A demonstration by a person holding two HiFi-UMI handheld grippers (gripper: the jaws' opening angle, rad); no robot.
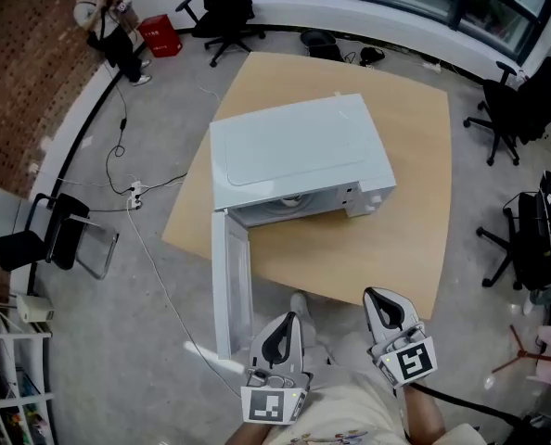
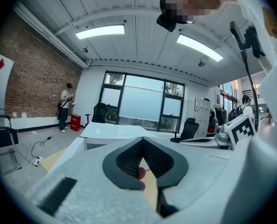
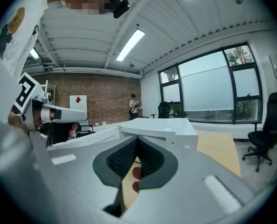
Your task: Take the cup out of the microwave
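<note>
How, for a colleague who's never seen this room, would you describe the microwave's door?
A tan square table stands mid-room with a white microwave on it. The door is the narrow white panel swung open from its front corner, the only part jutting past the table edge.

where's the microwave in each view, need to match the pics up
Head view: microwave at the centre, on the wooden table, its door open toward lower left.
Left gripper view: left of centre, mid-height.
Right gripper view: centre, mid-height.
Shared landmark: the standing person, top left in head view, far left, centre.
</note>
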